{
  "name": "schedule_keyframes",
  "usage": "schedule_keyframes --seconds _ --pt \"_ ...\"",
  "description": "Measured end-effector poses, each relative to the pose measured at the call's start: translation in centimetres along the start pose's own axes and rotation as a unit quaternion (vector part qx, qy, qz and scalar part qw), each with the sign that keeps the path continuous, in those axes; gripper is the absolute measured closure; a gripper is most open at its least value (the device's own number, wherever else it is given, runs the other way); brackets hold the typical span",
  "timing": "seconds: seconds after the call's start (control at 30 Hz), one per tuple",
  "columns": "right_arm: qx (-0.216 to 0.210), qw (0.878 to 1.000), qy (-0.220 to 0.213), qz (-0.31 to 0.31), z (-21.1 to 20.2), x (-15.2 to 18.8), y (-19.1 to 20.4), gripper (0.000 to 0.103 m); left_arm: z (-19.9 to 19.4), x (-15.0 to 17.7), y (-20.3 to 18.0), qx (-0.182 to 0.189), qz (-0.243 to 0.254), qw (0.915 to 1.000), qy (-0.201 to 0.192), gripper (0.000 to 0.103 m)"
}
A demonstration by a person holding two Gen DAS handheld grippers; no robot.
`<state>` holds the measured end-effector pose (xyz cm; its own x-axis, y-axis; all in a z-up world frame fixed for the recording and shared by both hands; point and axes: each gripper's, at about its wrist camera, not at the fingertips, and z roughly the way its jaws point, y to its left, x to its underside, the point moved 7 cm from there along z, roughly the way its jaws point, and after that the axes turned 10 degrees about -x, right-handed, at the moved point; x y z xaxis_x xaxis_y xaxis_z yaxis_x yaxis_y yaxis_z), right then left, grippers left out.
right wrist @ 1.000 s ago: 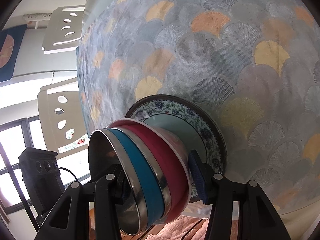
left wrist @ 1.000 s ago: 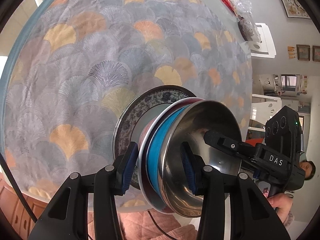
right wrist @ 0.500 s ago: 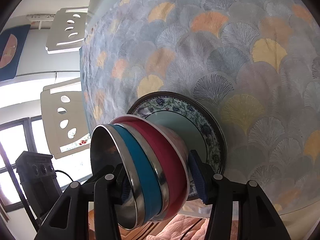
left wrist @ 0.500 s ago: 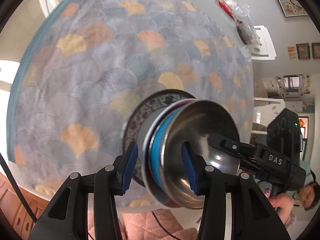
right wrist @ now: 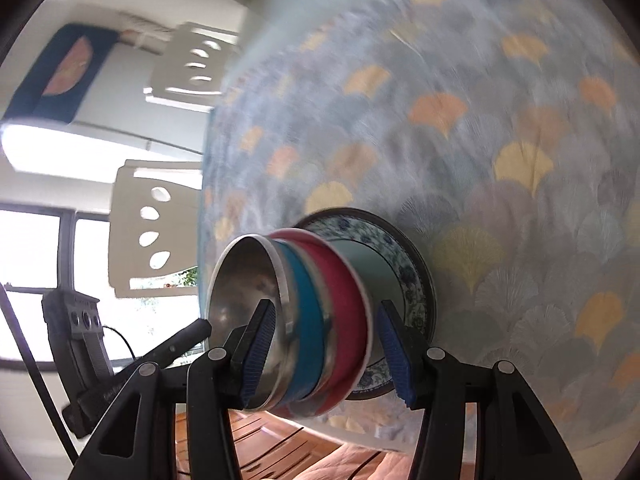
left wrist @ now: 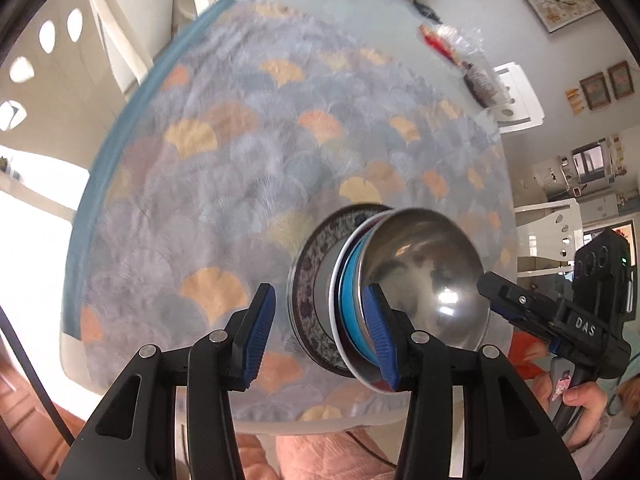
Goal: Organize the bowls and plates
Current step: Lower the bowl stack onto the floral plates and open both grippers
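A stack stands on a floral plate (right wrist: 404, 264): a red bowl (right wrist: 344, 280), a blue bowl (right wrist: 306, 292) and a steel bowl (right wrist: 244, 280) on top. My right gripper (right wrist: 326, 306) is shut on this stack, one pad inside the steel bowl and the other behind the plate. The stack hangs tilted over the near edge of the table. In the left wrist view my left gripper (left wrist: 320, 290) is open. Its right pad overlaps the steel bowl's (left wrist: 432, 272) rim, and its left pad stands apart from the plate (left wrist: 308, 312). A right gripper finger (left wrist: 504, 292) reaches into the steel bowl.
A fan-patterned tablecloth (left wrist: 240, 160) covers the round table. Snack packets (left wrist: 452, 44) lie at its far edge. White chairs (right wrist: 160, 224) stand around it. A person's hand (left wrist: 576, 396) holds the right gripper's handle. Wooden floor (right wrist: 272, 440) shows below the table edge.
Both grippers have risen and the table has dropped back, blurred. The stack keeps its place between the right pads. In the left view it slid right, and the left pad parted from the plate.
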<state>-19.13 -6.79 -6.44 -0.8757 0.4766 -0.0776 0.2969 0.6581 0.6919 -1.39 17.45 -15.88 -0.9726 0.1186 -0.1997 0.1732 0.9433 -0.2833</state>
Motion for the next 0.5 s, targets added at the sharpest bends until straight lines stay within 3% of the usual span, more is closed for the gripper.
schedule_keyframes --seconds 0.1,0.23,0.3,0.33,0.5 --pt "0.002 0.997 -0.02 -0.073 -1.2 0.7 2.1 0.052 -1.4 -0.1 0.3 -0.006 0.017 0.9993 -0.032 0.059" --pt "0.042 0.978 -0.05 -0.198 -2.4 2.6 4.7 0.038 -2.2 0.5 1.7 -0.052 0.039 0.9954 -0.071 0.051" --pt "0.06 0.97 -0.061 -0.229 -2.6 3.4 5.2 0.022 -2.4 0.8 2.8 -0.077 0.048 0.9919 -0.089 0.036" --pt "0.069 0.966 -0.065 -0.239 -2.7 3.7 5.2 0.013 -2.3 0.9 3.2 -0.087 0.052 0.9901 -0.097 0.034" --pt "0.1 0.96 -0.049 -0.258 -1.3 5.6 4.6 0.007 -0.5 2.4 4.4 -0.118 0.078 0.9861 -0.087 0.034"
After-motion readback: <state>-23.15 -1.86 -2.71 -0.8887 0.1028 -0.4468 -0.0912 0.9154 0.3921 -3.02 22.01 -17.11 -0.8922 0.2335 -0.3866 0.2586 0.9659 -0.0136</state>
